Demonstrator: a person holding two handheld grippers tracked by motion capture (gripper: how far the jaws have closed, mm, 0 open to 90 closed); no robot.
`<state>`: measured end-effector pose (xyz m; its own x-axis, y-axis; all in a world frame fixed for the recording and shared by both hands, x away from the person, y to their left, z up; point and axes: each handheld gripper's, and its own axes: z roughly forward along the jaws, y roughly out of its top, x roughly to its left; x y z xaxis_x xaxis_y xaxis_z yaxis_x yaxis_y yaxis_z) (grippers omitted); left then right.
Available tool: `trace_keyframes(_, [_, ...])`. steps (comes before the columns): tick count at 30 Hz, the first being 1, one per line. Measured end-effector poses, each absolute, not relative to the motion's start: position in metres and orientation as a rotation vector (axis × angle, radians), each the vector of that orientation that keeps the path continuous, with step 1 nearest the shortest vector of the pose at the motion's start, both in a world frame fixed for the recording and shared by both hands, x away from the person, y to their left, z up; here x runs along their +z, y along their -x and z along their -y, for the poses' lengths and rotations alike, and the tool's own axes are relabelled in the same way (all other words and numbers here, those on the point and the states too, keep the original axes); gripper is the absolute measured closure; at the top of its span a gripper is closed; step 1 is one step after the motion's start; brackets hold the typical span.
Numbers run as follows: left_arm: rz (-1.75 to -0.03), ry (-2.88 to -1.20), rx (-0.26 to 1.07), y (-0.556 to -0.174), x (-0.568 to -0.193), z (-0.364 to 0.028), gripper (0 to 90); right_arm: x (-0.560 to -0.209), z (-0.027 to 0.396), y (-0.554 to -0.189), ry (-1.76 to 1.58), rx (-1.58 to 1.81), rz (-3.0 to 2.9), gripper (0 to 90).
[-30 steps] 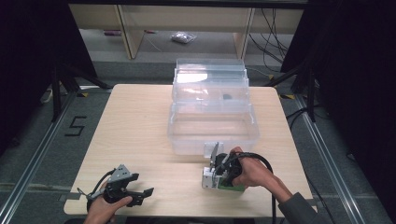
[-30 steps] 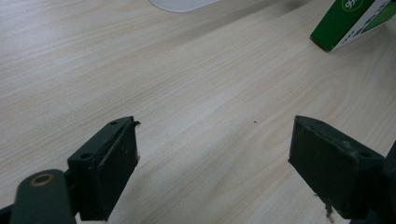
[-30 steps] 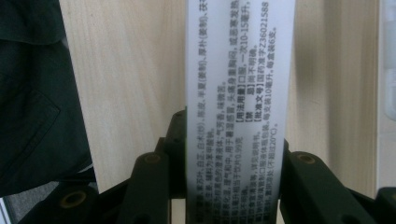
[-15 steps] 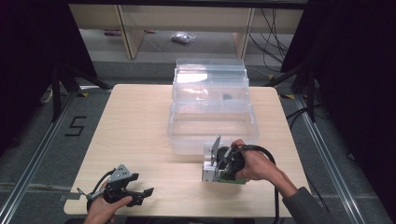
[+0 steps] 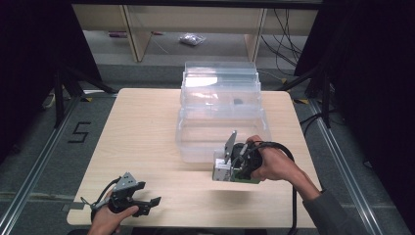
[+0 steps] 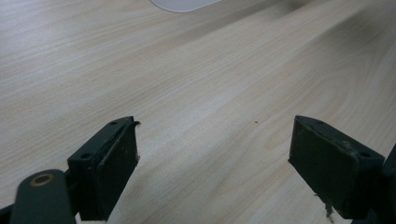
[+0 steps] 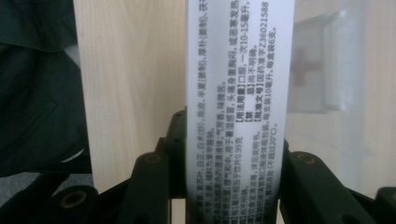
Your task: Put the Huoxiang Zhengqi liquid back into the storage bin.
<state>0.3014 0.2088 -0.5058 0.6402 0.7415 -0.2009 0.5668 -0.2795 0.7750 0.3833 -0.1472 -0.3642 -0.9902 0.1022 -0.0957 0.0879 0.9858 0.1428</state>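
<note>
My right gripper (image 5: 230, 169) is shut on a white medicine box (image 5: 221, 169) with green on one side, held just above the table near the front wall of the clear plastic bin (image 5: 193, 134). In the right gripper view the box (image 7: 236, 93) stands between the jaws, its printed side facing the camera. My left gripper (image 5: 147, 203) rests at the table's front left, open, with nothing between its fingers (image 6: 107, 172); bare wood lies under it.
The clear bin has a stepped lid section (image 5: 220, 78) at the back with a small dark item (image 5: 238, 102) inside. The wooden table (image 5: 142, 127) stands on a grey floor. A shelf unit (image 5: 195, 24) is behind.
My right gripper has lifted the medicine box slightly and moved it toward the bin's front wall. The left gripper has stayed in place.
</note>
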Motion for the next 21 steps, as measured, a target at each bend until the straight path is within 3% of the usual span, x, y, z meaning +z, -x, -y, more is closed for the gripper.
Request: trace_keyframes(21, [-1.026, -1.968, 0.254, -0.301, -0.506, -0.209, 14.9, -0.322, 0.149, -0.407, -0.084, 0.27, -2.967, 65.4])
